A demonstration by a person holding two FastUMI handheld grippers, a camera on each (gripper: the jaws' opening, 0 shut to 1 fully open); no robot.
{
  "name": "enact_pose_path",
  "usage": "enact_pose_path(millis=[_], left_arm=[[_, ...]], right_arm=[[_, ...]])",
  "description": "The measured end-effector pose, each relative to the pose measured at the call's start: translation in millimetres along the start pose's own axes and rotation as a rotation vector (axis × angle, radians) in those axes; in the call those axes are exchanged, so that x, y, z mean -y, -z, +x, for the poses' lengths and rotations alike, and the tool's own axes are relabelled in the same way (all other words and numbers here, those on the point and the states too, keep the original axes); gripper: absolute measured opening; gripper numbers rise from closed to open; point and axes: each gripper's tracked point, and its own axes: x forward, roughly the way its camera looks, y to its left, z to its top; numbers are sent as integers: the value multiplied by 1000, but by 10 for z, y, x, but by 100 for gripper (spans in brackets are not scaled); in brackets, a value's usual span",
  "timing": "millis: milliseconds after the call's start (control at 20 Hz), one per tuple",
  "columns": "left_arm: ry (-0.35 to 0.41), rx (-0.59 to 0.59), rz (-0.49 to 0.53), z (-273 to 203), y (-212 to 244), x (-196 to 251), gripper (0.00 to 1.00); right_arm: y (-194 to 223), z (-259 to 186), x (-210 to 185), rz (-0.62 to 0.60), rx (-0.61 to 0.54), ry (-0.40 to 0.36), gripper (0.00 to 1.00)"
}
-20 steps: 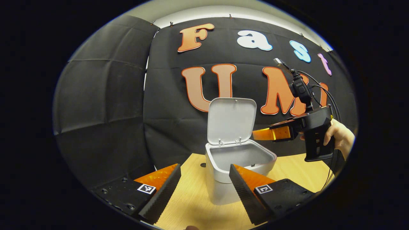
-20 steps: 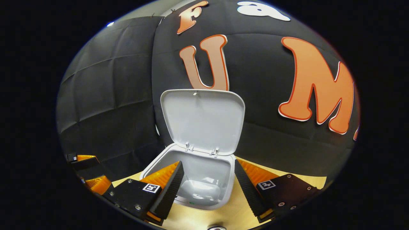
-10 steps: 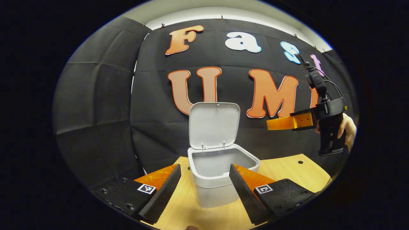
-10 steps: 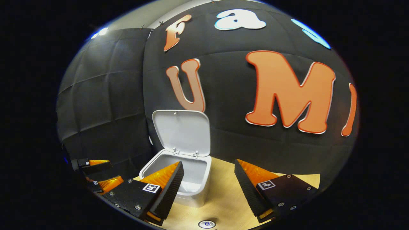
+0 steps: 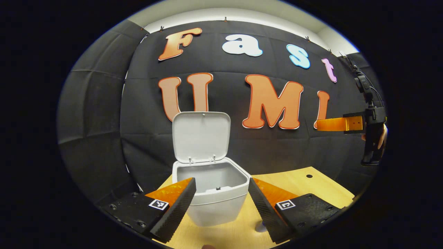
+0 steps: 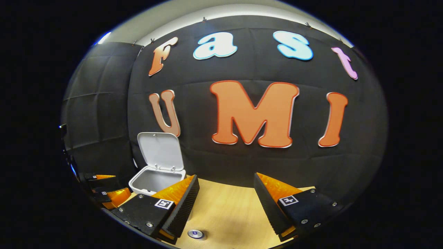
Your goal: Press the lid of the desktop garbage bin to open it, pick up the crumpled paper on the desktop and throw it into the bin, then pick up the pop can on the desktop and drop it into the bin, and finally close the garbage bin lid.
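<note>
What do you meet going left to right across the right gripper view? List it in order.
Left gripper at the left edge → garbage bin with its lid standing open → right gripper, open with nothing between its fingers, over the wooden desktop.

Recording booth: black cloth wall [image 6: 263, 166]; wooden desktop [image 6: 228, 207].

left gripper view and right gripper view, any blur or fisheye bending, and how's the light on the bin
Left gripper view: sharp; the garbage bin and its raised lid are evenly lit, no glare; the desktop edge curves. Right gripper view: also sharp, bin small and pushed left, wall folds bowing outward toward the rim.
</note>
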Motion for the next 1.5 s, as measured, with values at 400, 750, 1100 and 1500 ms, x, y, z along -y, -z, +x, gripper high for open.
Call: enact_pose_path(millis=[400,750,1100,1500], left_arm=[[107,-11,-2,186,36,644,96],[194,-59,-13,302,355,1152,97],[233,-186,3,515,1115,1532,96],[232,-342,18,798,2038,1724,97]], right_arm=[[235,-481,746,62,-28,153,94],[362,-635,1040,79,-54,190,94],[635,-652,1269,104,-112,210,94],[1014,-605,1519,124,-198,237,95]])
